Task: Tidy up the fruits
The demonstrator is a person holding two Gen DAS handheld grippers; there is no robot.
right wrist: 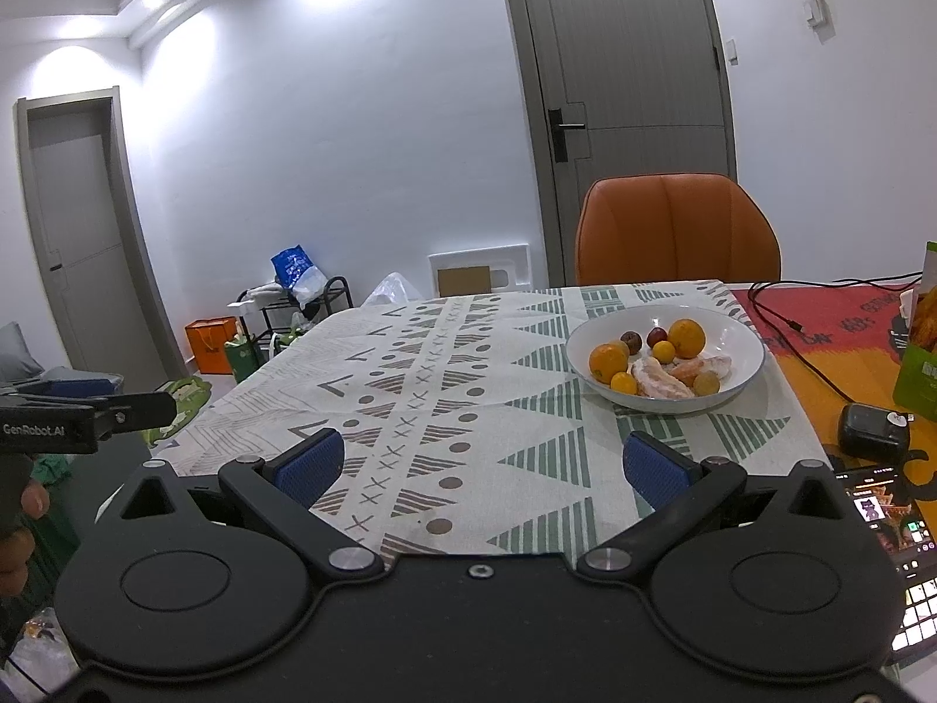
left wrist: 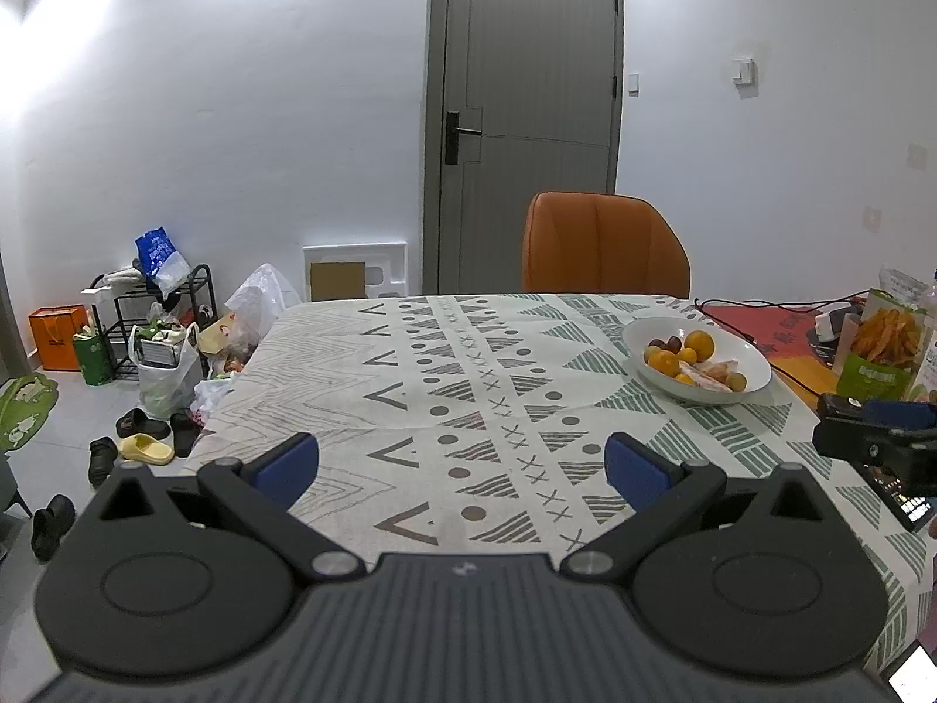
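Left gripper [left wrist: 462, 463] and right gripper [right wrist: 483, 466], each with blue-padded jaws spread wide and empty above the patterned tablecloth [right wrist: 468, 386]; beyond, toward the right, a white bowl [right wrist: 744, 334] holding oranges [right wrist: 686, 337], small dark plums [right wrist: 657, 336] and peeled segments; orange chair [right wrist: 676, 228] behind.

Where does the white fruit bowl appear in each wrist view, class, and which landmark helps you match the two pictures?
Left wrist view: the white fruit bowl sits right of centre, far across the patterned tablecloth.
Right wrist view: the bowl lies right of centre, nearer and larger.
Shared landmark: the orange chair behind the table's far edge, just beyond the bowl in both views.
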